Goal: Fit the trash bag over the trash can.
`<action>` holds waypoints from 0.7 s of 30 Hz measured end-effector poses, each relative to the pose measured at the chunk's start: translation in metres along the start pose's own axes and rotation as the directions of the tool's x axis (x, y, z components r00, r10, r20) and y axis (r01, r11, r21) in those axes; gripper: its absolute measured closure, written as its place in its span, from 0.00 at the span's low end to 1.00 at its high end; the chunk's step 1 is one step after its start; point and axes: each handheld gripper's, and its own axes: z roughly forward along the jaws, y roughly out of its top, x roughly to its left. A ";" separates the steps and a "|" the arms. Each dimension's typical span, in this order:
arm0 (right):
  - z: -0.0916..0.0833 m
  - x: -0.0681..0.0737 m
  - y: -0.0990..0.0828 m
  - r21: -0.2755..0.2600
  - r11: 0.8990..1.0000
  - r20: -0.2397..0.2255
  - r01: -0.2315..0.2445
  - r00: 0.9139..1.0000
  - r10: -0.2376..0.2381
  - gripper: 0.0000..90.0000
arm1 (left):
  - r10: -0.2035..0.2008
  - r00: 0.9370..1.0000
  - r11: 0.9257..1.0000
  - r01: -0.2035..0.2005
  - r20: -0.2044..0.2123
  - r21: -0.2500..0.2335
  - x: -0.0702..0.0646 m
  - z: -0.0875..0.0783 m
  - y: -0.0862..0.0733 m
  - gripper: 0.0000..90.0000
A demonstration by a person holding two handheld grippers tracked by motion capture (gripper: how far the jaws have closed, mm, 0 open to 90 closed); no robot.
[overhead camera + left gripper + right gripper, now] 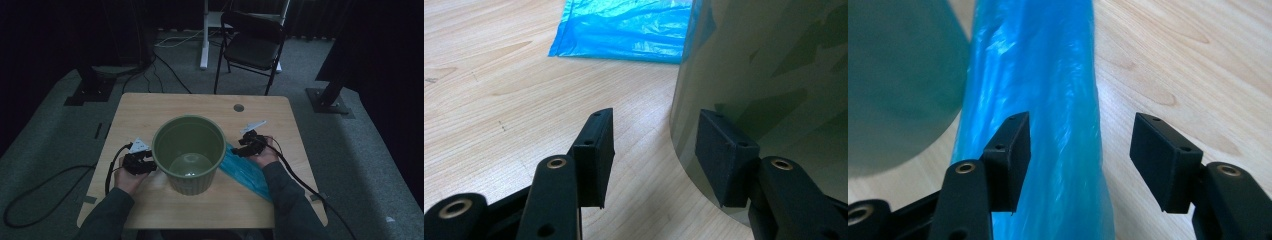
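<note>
- Blue crinkled plastic bag (1043, 100) lies flat on the wooden table (1173, 60), between the right gripper (1080, 155)'s wide-open fingers (1010, 155), untouched.
- Left gripper (656, 157), jaws wide, has one pad against the green plastic bucket (774, 75).

Both grippers were matte black: the left gripper (138, 162) and right gripper (250, 144) each had a grey three-cornered plate on top and a black cable trailing off. Jaws had blocky ribbed pads, brass-ringed pivots and tiny screw holes. Dark grey-green long sleeves.
</note>
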 end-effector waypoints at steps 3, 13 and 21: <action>0.011 -0.003 0.004 0.017 1.000 -0.006 -0.016 1.000 0.016 0.44 | -0.003 1.000 1.000 0.003 0.001 -0.001 0.000 0.001 0.000 0.55; 0.042 0.000 0.012 0.082 0.997 -0.024 -0.002 1.000 0.004 0.44 | -0.004 1.000 1.000 0.004 0.006 -0.005 0.001 0.000 0.000 0.55; 0.047 0.012 0.008 0.109 0.991 0.032 0.077 0.996 -0.080 0.64 | -0.003 1.000 1.000 0.003 0.004 -0.003 0.001 0.001 0.000 0.55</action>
